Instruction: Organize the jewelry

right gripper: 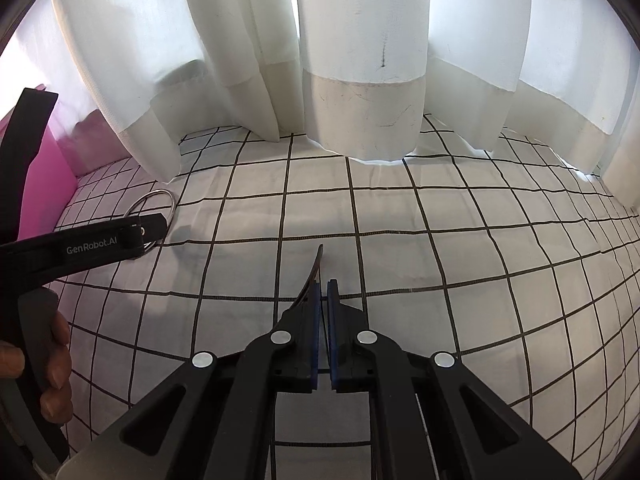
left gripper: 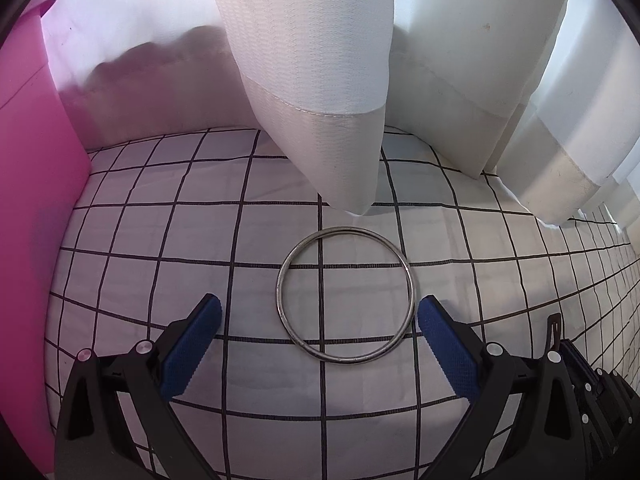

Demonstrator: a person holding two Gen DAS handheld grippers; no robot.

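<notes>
White letters reading "GenRobot.AI" are showing on the side of the left hand-held gripper (right gripper: 154, 229), which a person's hand (right gripper: 52, 364) is holding by its grey handle. It is pointing down at the checked cloth (left gripper: 168, 280), its blue pads (left gripper: 192, 344) standing wide apart with nothing between them. A silver bangle (left gripper: 346, 296) is lying flat just ahead, near the white curtain (left gripper: 320, 80). The right hand-held gripper (right gripper: 324, 290) is pinching shut on a thin dark clip (right gripper: 314, 276) near the cloth's middle. A pink box (left gripper: 36, 160) is standing along the left edge.
</notes>
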